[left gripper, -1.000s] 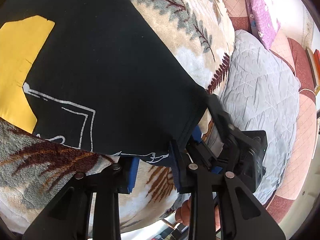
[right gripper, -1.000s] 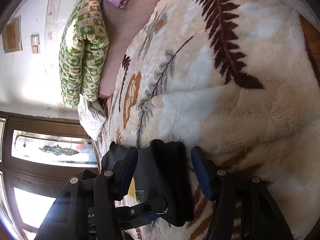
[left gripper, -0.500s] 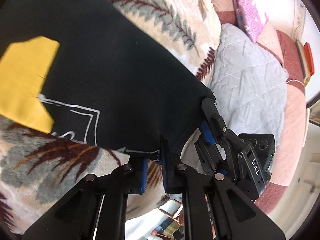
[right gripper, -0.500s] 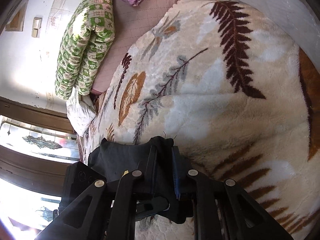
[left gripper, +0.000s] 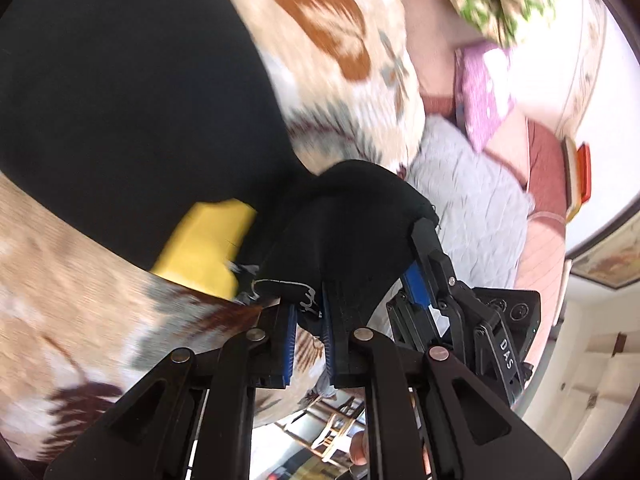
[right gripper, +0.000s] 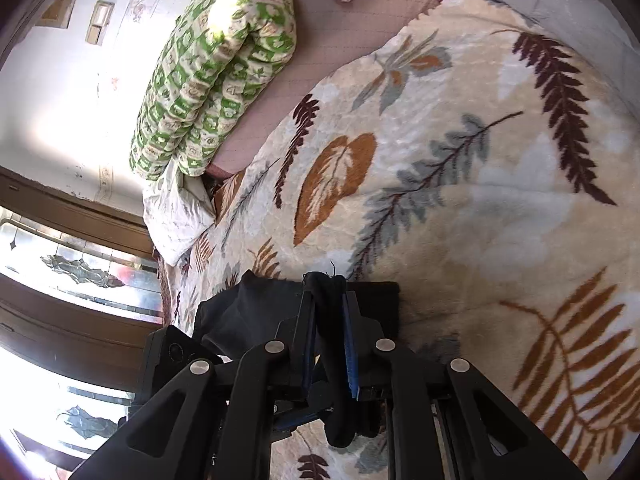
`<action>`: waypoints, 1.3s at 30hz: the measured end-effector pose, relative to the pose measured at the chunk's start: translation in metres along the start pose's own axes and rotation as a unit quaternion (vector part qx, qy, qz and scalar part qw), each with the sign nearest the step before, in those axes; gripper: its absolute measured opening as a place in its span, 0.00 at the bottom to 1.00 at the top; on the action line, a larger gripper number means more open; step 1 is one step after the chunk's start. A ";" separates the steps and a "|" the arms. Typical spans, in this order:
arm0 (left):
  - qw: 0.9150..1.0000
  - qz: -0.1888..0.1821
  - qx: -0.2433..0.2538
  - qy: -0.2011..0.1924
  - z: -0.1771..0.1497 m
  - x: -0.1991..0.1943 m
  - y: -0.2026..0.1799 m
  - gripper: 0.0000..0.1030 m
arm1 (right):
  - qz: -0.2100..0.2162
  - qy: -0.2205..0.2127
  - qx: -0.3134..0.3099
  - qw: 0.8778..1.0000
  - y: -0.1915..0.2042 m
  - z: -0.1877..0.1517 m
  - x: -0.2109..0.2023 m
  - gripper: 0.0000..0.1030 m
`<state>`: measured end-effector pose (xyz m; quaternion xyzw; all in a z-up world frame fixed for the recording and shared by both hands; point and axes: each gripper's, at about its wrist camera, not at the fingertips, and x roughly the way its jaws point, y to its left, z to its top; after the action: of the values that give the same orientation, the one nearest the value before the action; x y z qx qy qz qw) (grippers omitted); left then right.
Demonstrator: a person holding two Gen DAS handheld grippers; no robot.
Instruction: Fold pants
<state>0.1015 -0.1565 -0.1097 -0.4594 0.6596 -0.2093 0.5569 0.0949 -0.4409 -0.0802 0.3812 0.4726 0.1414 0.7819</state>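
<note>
Black pants with a yellow patch lie on a leaf-patterned blanket. My left gripper is shut on the pants' hem and lifts a fold of black cloth off the blanket. The right gripper shows in the left wrist view, also pinching that edge. In the right wrist view my right gripper is shut on a bunched black edge of the pants, held just above the blanket.
A green patterned quilt is rolled up at the far side of the bed. A purple pillow and a grey quilted cover lie beyond the blanket. A window is on the left.
Both grippers have shut on the pants' edge and lifted it. The cloth now folds over the yellow patch as both move across the blanket.
</note>
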 end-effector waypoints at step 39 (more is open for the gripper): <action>0.992 0.101 0.067 -0.020 0.057 -0.023 0.038 0.04 | 0.091 -0.027 0.147 0.985 -0.041 -0.094 0.071 0.28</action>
<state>0.1390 -0.1052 -0.1433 -0.3557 0.6760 -0.1867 0.6178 0.0457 -0.3838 -0.1799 0.5373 0.4305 0.1301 0.7135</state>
